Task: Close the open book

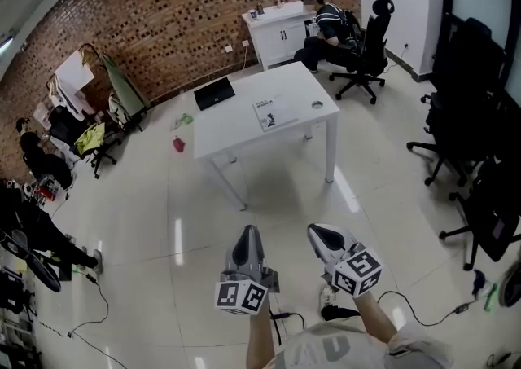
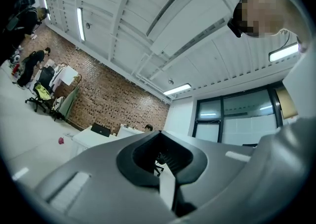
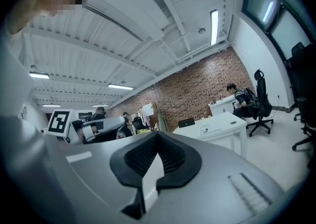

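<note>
- The person holds two tools low in the head view, side by side and a little apart. Both point toward the table.
- The left tool has its jaws closed together, and nothing is between them.
- The right tool is narrow too. Its tips meet, only a thin slit shows behind them, and it holds nothing.
- Each tool carries one cube with square markers, so there are two cubes.
- One black cable lies on the pale tiled floor near the person's right side.
- One white table stands ahead, well apart from both tools.
- Three things lie on the table:
  - The book lies flat in the right half. It is too small here to tell if its pages are open.
  - One black laptop stands near the far left corner.
  - One small round thing lies near the right edge.
- On the floor left of the table lie one pink thing and one green thing.
- Behind the table one white cabinet stands at the brick wall. Its doors are shut, and the few small things on top are too small to name.
- One person sits beside the cabinet, just in front of a black office chair.
</note>
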Motion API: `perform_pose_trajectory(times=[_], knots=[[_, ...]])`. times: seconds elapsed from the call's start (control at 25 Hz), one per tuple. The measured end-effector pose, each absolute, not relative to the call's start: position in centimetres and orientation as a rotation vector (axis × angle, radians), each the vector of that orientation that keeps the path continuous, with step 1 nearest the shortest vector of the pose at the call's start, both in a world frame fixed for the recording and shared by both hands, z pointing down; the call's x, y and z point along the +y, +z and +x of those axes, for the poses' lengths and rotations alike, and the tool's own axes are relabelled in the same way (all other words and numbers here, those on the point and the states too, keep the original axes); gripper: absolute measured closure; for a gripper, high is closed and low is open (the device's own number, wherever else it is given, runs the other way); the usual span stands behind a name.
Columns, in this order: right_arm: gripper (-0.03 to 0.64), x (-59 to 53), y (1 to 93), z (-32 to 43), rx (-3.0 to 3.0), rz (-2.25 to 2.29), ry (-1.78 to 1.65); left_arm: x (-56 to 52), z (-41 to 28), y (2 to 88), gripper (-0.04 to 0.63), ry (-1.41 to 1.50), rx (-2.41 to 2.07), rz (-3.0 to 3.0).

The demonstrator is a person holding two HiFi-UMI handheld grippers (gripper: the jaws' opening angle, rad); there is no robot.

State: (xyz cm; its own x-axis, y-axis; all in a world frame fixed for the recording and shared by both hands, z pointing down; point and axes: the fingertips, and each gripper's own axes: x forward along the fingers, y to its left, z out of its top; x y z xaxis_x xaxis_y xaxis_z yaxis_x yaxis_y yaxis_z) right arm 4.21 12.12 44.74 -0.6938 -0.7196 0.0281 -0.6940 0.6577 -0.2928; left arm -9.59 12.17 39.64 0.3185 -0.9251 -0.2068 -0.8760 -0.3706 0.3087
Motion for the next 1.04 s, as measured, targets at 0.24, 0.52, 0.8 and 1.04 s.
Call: perform_pose_trajectory(times=[0.24, 0.52, 0.8, 1.04], knots=[[0.616, 20.0, 45.1, 3.2, 2.763, -1.269, -0.419, 20.7, -11.2, 40.0, 0.583, -0.485, -1.738, 2.446], [0.615, 25.6, 44.7, 2.8, 2.734, -1.282, -0.383, 26.0, -11.9, 39.2, 0.583, -0.492, -1.73, 2.493], [0.615, 27.7, 44.1, 2.2, 2.724, -1.316, -0.36, 28.9, -12.3, 38.6, 0.583, -0.461, -1.75, 2.533], [0.615, 27.8, 43.6, 0.8, 2.748, -1.332, -0.275, 29.6, -14.3, 38.7, 0.583, -0.396, -1.992, 2.489]])
